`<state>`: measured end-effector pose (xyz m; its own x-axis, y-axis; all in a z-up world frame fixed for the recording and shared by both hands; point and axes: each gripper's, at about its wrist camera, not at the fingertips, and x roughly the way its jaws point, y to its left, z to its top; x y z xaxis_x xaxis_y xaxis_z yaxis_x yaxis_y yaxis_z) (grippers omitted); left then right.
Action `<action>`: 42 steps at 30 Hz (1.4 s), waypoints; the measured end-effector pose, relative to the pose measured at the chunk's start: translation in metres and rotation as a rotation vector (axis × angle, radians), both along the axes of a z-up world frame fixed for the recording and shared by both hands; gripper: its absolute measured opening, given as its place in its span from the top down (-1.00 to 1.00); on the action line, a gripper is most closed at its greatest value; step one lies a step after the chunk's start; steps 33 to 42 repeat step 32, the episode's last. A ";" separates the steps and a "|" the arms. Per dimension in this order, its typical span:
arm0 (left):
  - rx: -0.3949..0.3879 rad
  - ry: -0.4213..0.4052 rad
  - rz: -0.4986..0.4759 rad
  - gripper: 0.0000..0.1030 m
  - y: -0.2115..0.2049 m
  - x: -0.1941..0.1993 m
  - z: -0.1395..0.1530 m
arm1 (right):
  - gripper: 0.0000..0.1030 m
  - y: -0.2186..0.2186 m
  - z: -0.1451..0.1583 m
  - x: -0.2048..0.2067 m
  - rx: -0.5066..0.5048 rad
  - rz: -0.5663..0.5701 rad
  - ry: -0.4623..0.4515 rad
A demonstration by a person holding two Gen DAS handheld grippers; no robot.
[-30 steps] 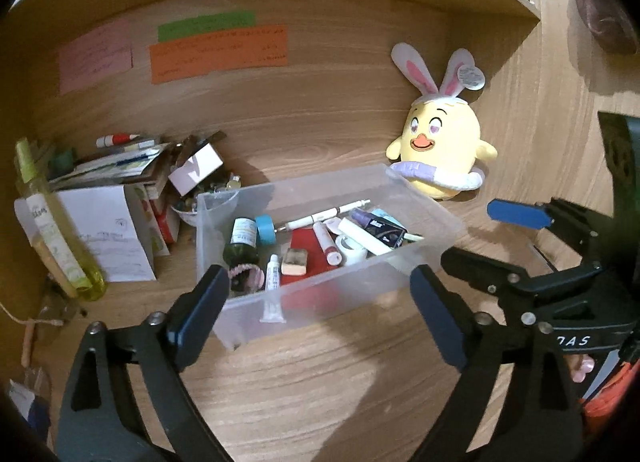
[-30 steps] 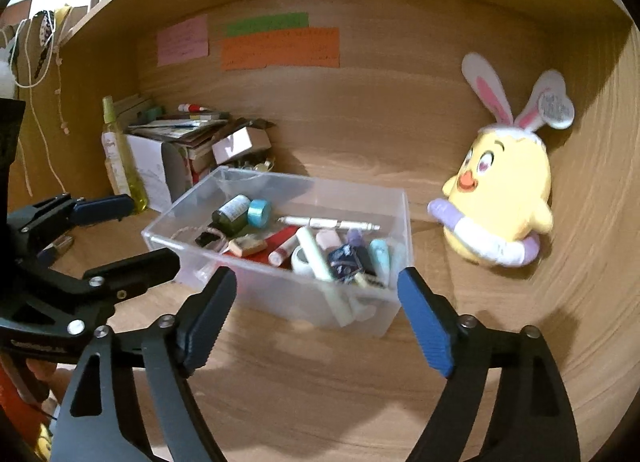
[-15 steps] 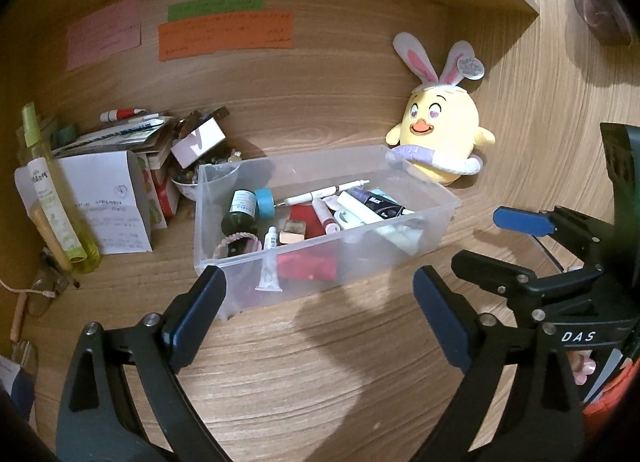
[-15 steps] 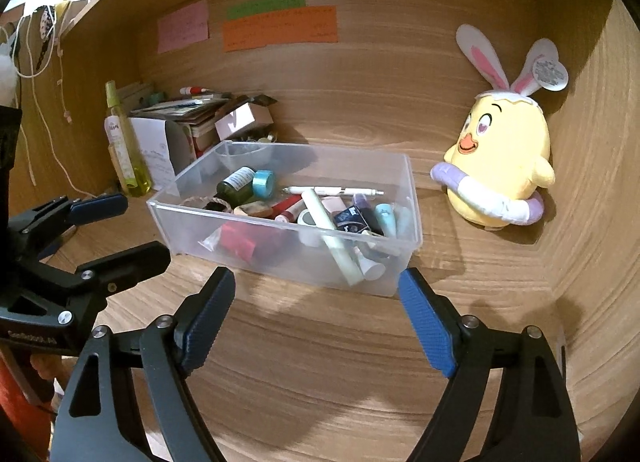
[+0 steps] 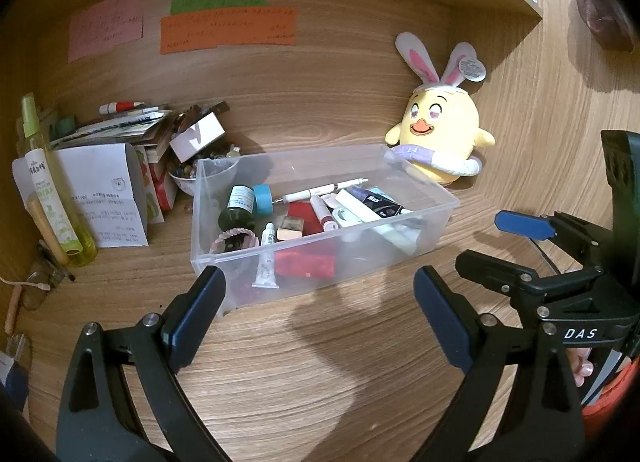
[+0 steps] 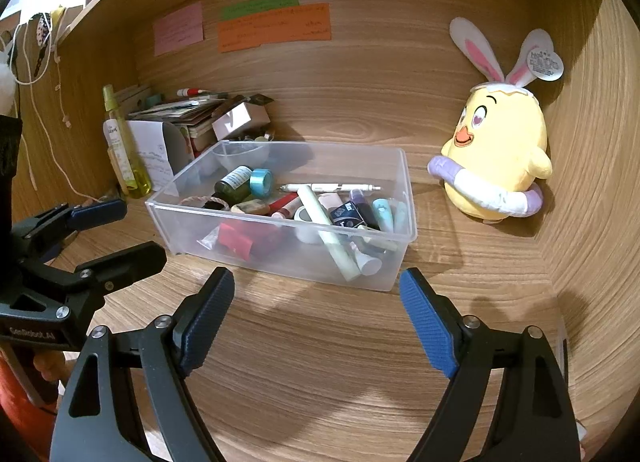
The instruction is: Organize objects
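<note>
A clear plastic bin [image 5: 449, 209] stands on the wooden desk, also in the right wrist view [image 6: 408, 222]. It holds several small items: a dark green bottle [image 5: 237, 207], blue tape roll [image 5: 262, 200], white pen [image 5: 324, 190], red cloth [image 5: 305, 264], tubes and lipsticks. My left gripper [image 5: 316, 322] is open and empty, just in front of the bin. My right gripper [image 6: 316, 322] is open and empty, also short of the bin. Each gripper shows in the other's view, the right [image 5: 520, 246] and the left [image 6: 104, 234].
A yellow chick plush with bunny ears [image 5: 440, 142] sits right of the bin against the back wall. A pile of papers, boxes and a bowl [image 5: 132, 166] and a yellow-green spray bottle [image 5: 52, 198] stand at the left. Sticky notes [image 5: 228, 28] hang on the back panel.
Both grippers have drawn back from the bin a little and risen, so the bin sits farther off. The bin and its contents have not moved. Both stay open.
</note>
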<state>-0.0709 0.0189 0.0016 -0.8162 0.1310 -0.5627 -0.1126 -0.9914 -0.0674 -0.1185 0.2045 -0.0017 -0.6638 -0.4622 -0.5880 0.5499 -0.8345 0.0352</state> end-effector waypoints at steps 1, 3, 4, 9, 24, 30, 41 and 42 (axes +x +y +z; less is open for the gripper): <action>0.000 0.000 0.001 -0.87 0.000 0.000 0.000 | -0.61 0.000 0.000 0.000 -0.001 0.001 -0.001; -0.001 0.001 0.000 -0.87 0.000 0.000 0.000 | -0.61 0.000 0.000 0.000 -0.001 0.001 -0.003; -0.004 0.004 0.002 -0.87 0.000 0.000 0.000 | -0.61 0.000 0.000 0.000 -0.001 0.000 -0.003; -0.012 0.018 0.005 -0.87 0.002 0.003 0.000 | -0.61 0.000 0.000 0.001 -0.002 0.000 -0.003; -0.009 0.025 -0.017 -0.87 0.006 0.007 0.002 | -0.62 0.000 0.000 0.003 0.000 -0.014 0.003; -0.018 0.049 -0.013 -0.87 0.008 0.010 0.003 | -0.62 0.000 0.000 0.003 0.000 -0.016 0.002; -0.016 0.048 -0.020 -0.87 0.009 0.011 0.004 | -0.62 0.000 0.000 0.004 -0.001 -0.017 0.003; -0.016 0.048 -0.020 -0.87 0.009 0.011 0.004 | -0.62 0.000 0.000 0.004 -0.001 -0.017 0.003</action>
